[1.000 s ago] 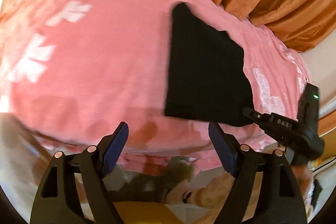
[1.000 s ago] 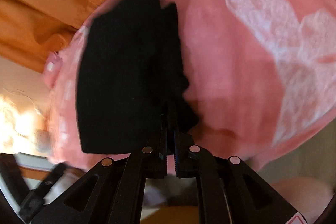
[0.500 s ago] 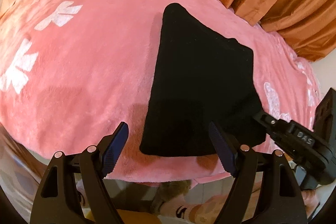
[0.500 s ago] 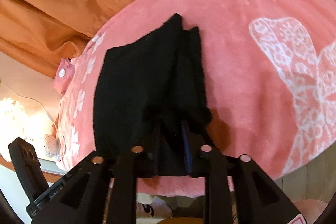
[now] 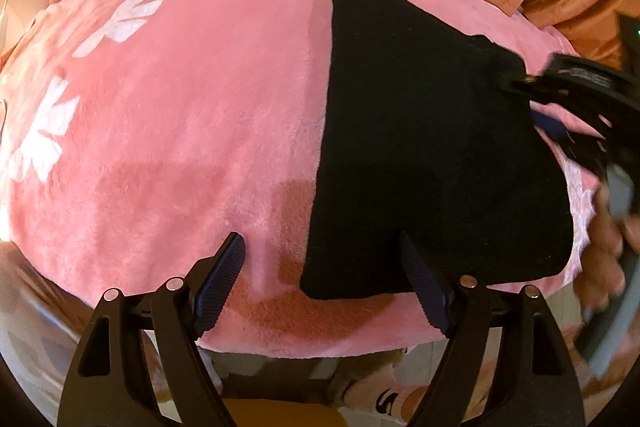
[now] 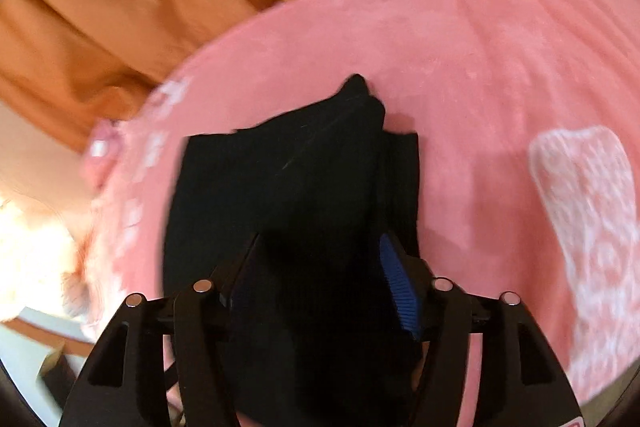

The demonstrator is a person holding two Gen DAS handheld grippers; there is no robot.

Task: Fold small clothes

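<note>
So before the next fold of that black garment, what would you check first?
1. Left gripper open: ok, fingers spread above the near hem.
2. Right gripper free of the cloth: cannot tell; its fingers stand apart, with dark fabric between them.
3. Black garment lying flat: ok in the left wrist view; the right wrist view shows a raised fold.
4. Garment fully on the pink blanket: ok.
5. Orange curtain clear of the cloth: ok.
</note>
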